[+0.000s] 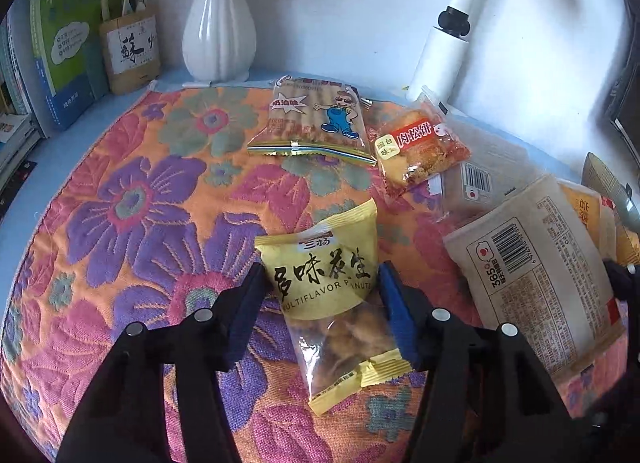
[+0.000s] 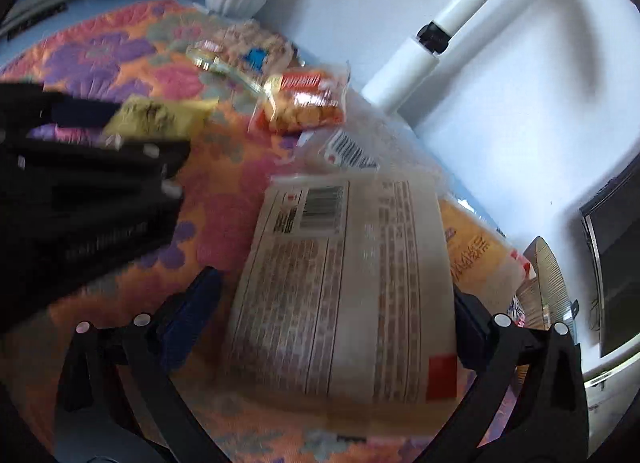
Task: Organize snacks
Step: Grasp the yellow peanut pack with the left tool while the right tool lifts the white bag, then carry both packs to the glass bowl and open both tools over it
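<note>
A yellow peanut packet (image 1: 332,283) lies on the flowered cloth (image 1: 132,223) between the blue pads of my left gripper (image 1: 320,279), which is open around it; the pads stand at its sides with small gaps. A beige snack bag (image 2: 340,295) with a barcode lies back side up between the fingers of my right gripper (image 2: 336,303), which is open wide around it. The same bag shows in the left wrist view (image 1: 536,275). The left gripper and peanut packet (image 2: 156,117) appear at left in the blurred right wrist view.
A biscuit-stick packet (image 1: 316,119) and an orange meat-floss cake packet (image 1: 420,147) lie further back. A clear bag (image 1: 480,179) and a yellow bag (image 2: 476,255) lie under the beige one. A white vase (image 1: 218,23), books (image 1: 60,55), pen holder (image 1: 130,51) and white lamp post (image 1: 444,51) stand behind.
</note>
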Demonstrator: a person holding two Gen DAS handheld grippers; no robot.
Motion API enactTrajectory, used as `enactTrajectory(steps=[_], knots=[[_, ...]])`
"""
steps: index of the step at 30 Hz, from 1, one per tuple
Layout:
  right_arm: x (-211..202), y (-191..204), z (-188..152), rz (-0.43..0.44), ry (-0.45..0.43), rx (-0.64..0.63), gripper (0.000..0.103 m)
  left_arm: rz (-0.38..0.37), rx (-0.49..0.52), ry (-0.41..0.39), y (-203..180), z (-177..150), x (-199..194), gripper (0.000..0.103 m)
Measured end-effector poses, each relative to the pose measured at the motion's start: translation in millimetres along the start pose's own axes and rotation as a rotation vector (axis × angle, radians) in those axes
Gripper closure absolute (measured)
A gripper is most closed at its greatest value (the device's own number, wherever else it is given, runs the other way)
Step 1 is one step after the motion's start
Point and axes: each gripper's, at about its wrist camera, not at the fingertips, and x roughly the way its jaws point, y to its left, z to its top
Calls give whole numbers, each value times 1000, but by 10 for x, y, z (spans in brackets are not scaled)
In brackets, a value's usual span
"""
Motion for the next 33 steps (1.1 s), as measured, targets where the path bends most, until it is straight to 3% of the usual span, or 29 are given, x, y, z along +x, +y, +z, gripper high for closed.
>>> enactTrajectory(steps=[2, 4, 5, 10, 15, 24, 33], knots=[[40, -140, -33, 14, -33, 81, 7, -11, -2, -2, 17, 0, 2, 44], [50, -196, -65, -27, -54, 100, 28, -15, 5, -11, 22, -20, -20, 56], [24, -261, -85, -10, -72, 131, 28, -21, 9, -18, 3, -51, -48, 57], [-190, -732, -218, 236, -204, 389, 29, -47, -12, -57, 62, -71, -141, 61], [-436, -1164, -364, 371, -305, 554, 29, -44, 8, -112, 7, -28, -333, 61], [-672, -1552, -488, 403, -348, 651, 29, -14, 51, -152, -220, 103, -610, 61], [-721, -1855, -623, 410, -377, 696, 29, -45, 91, -183, -536, 213, -791, 61]])
